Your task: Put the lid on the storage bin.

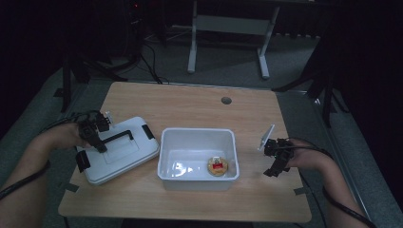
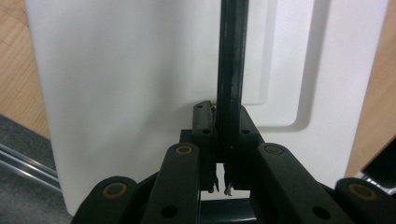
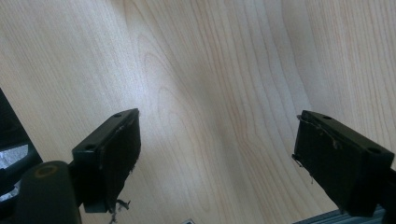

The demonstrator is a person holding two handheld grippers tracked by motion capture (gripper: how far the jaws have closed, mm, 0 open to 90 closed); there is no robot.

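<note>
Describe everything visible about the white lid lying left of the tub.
The lid is white, looks like plastic, rectangular with rounded corners and a stepped, raised centre panel. A black bar handle runs across its top, and black clips sit at both ends. It lies flat, top up, slightly skewed on the wooden table, left of the open white tub and apart from it. The left claw is shut on the handle.

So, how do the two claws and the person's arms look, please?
Both the left claw and the right claw are black, with flat rectangular jaws on linked bars that carry brass-coloured pivot rings. A black cable trails from each along the forearm. The right one carries a grey plate. The forearms are bare, without sleeves.
</note>
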